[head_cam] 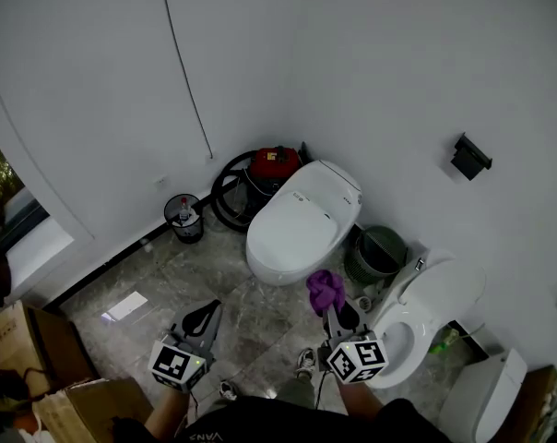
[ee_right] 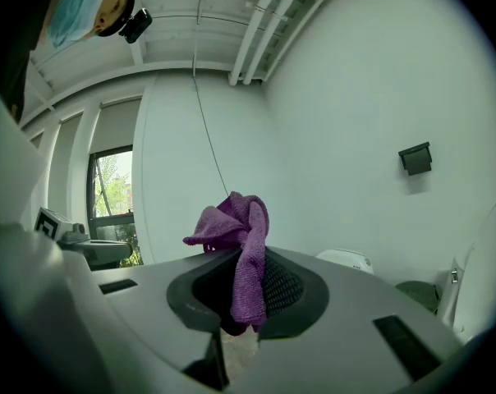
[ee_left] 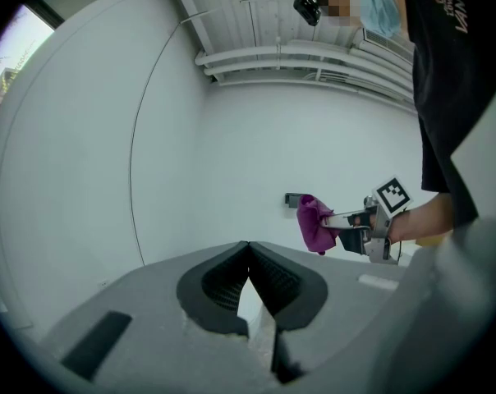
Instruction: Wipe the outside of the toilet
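grey marble floor (head_cam: 214, 284) carries a closed-lid toilet (head_cam: 302, 224) by the wall (head_cam: 352, 63); the right gripper (head_cam: 338, 319) clamps its fingers on a purple cloth (head_cam: 326, 290), near the toilet but apart from it; the left gripper (head_cam: 203, 317) has its fingers closed, empty; no wipe trace tells whether wiping lies ahead or behind.

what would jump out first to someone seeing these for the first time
The purple cloth, clamped in the right gripper, stands out against the white wall. Just beyond it a white toilet with its lid shut sits by that wall. The left gripper is shut and empty.
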`<state>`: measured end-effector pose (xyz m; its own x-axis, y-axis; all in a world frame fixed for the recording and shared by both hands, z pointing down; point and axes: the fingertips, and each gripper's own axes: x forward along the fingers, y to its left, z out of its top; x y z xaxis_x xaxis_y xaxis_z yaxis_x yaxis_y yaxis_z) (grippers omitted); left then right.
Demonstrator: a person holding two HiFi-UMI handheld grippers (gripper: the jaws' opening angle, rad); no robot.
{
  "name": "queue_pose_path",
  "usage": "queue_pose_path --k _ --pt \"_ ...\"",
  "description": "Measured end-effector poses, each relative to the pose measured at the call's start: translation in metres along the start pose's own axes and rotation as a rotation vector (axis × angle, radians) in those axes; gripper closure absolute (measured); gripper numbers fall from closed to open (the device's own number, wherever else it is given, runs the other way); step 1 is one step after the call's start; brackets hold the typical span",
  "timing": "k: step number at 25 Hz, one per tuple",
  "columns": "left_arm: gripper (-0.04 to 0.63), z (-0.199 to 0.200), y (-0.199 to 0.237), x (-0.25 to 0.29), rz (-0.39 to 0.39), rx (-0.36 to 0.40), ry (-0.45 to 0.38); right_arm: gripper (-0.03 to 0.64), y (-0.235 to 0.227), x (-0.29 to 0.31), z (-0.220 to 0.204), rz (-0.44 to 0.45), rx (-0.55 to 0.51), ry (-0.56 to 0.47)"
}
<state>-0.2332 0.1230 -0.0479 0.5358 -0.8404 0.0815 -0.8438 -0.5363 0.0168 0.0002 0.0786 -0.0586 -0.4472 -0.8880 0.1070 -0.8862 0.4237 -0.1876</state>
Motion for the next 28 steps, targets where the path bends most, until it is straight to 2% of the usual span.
queue_pose_path --k 7,13,16,20,28 --pt "0.589 0.012 0.006 -0.034 -0.02 -0.03 -0.034 0.569 0.038 -0.022 0.006 -0.005 -0.017 -0.029" --pt "0.589 0.02 0.01 -0.062 -0.066 0.009 -0.032 0.569 0.074 -0.034 -0.009 -0.014 0.001 -0.029" --pt "0.589 0.02 0.014 -0.076 -0.055 0.008 -0.005 0.569 0.084 -0.04 -0.018 -0.024 0.002 -0.019" --pt "0.589 0.011 0.018 -0.092 -0.07 0.029 0.0 0.571 0.096 -0.047 -0.026 -0.036 -0.011 -0.008" --pt "0.589 0.008 0.011 -0.107 -0.085 0.025 -0.003 0.572 0.106 -0.059 -0.028 -0.049 -0.018 -0.008"
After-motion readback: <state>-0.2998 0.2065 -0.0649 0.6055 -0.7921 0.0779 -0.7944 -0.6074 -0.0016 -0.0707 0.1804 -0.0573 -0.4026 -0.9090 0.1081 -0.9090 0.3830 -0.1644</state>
